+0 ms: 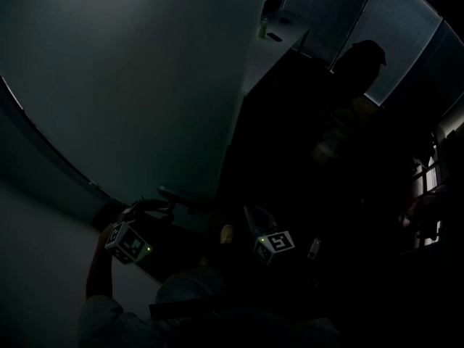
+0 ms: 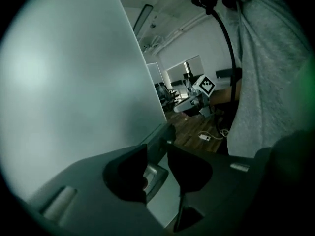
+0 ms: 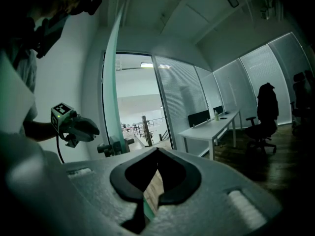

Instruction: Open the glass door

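the frosted glass door (image 1: 145, 85) stood ajar, edge-on before the right gripper (image 3: 157, 150), whose fingers were clenched together on nothing, while the left gripper (image 2: 157, 149) hung beside the pane, fingers released and apart, near the small door handle (image 3: 116, 146).

No legible text, labels, brands, numbers or signs anywhere in these dim views.
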A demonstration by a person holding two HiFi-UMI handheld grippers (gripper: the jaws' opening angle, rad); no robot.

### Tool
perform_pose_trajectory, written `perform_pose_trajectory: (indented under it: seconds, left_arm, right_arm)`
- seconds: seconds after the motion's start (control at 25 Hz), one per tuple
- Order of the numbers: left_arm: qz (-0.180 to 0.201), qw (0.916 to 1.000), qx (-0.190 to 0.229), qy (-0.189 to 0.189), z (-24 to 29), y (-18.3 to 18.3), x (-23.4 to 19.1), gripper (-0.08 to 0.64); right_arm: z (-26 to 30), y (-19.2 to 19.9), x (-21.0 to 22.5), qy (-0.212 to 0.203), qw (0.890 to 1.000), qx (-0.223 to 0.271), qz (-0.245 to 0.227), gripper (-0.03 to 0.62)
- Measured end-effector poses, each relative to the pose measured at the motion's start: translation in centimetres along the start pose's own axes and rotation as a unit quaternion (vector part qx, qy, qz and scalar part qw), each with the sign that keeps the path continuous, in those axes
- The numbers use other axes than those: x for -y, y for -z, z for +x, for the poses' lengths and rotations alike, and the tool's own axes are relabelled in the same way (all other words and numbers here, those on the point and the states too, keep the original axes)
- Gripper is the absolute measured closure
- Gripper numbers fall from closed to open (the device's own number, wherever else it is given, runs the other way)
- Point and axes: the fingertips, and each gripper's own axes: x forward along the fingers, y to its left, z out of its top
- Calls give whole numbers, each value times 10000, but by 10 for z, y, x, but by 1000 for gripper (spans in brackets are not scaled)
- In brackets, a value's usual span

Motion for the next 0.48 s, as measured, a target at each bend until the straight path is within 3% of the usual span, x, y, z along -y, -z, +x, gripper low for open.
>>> perform_pose_trajectory:
  seconds: [0.24,0.48]
  left_arm:
    - [-754,9924,935,-273,-5,-41,-2,477]
    - [-1696,9687,1659,-734,-12,-57,-16,531]
  right_arm:
    - [1,-5,-10,-107,9999,42,-24,595]
    - [1,-19,-29,-262,9995,179,-24,595]
